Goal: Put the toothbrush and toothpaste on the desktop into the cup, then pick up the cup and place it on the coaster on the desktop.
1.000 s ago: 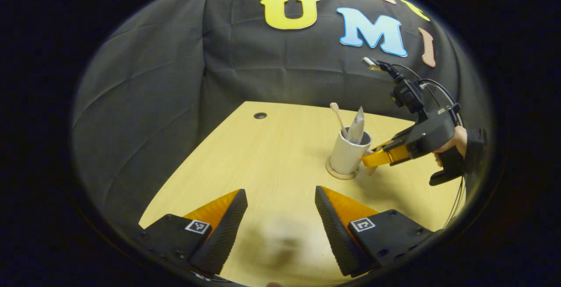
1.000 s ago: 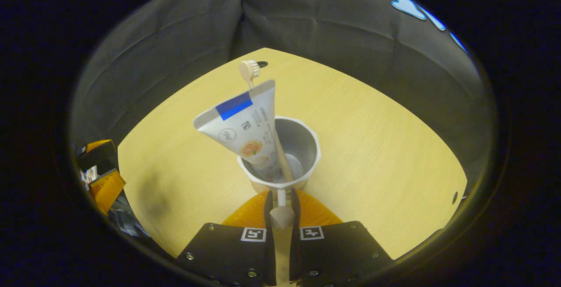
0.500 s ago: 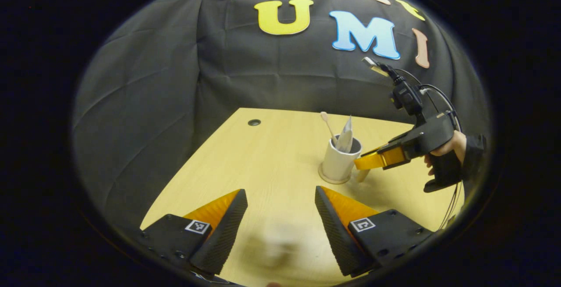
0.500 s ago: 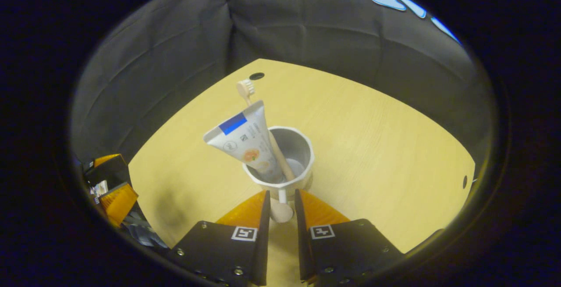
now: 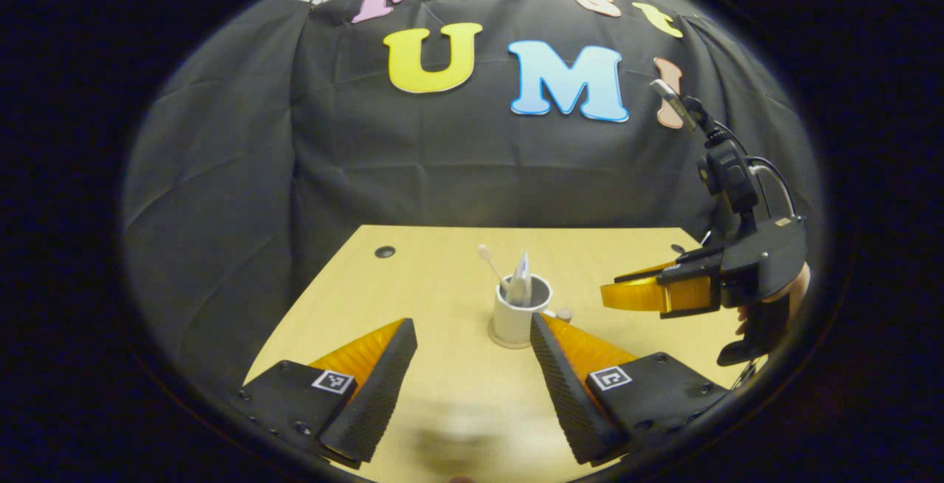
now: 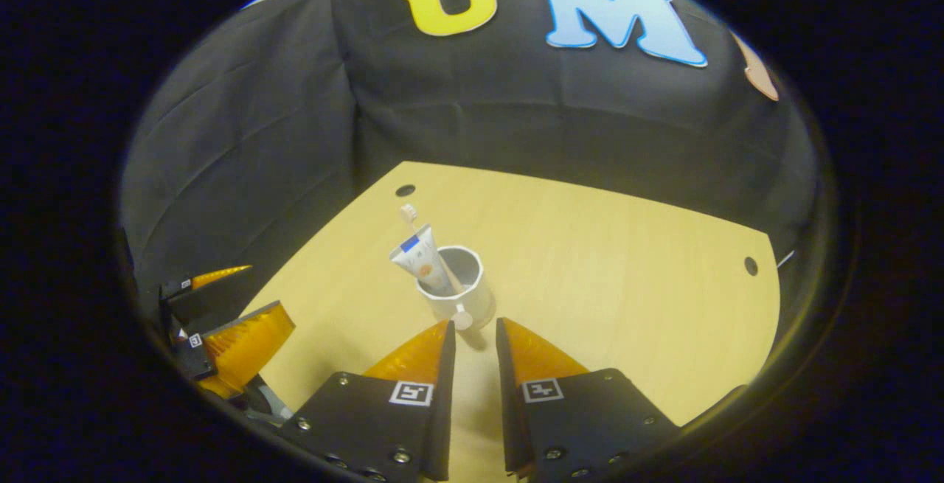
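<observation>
Two grippers hang above the pale wooden worktop (image 6: 627,262), neither holding anything. From the right gripper view, the right gripper (image 6: 476,335) has its fingers a narrow gap apart, drawn back just short of the white cup (image 6: 459,295), whose handle faces them. A toothpaste tube (image 6: 420,265) and a toothbrush (image 6: 413,221) lean inside the cup. From the left gripper view, the left gripper (image 5: 472,335) is spread wide, the cup (image 5: 516,313) standing on a coaster (image 5: 509,341) ahead between its fingers. Farther right, a hand (image 5: 782,299) grips the other tool.
</observation>
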A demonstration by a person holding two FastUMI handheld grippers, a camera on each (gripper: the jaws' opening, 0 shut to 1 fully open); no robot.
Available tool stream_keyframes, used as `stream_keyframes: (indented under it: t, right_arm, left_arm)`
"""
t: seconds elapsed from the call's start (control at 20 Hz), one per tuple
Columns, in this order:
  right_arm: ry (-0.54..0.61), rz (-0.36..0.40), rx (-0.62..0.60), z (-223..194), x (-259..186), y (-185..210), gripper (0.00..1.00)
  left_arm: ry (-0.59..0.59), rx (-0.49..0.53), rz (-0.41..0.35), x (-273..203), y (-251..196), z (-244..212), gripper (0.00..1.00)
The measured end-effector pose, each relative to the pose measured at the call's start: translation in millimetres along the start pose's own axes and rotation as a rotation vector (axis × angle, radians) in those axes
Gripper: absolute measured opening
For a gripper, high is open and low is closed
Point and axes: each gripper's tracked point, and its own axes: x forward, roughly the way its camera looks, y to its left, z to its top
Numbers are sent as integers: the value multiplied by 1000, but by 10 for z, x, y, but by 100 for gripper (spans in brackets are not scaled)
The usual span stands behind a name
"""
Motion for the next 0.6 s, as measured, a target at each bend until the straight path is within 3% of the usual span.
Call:
stream_keyframes:
  t: [0.2, 0.25, 0.35, 0.6]
  right_arm:
    - [-189, -131, 21, 349, -601, -131, 29]
    - [-235, -162, 29, 427, -734, -156, 24]
    - [-327, -219, 57, 587, -1002, -230, 29]
    - [-461, -291, 113, 743, -1436, -322, 28]
  left_arm:
    - [-82, 32, -47, -48, -251, 456, 100]
    - [-113, 47, -57, -68, -301, 572, 99]
    - [-166, 66, -79, -135, -431, 760, 99]
    - [-277, 71, -145, -306, -696, 1109, 98]
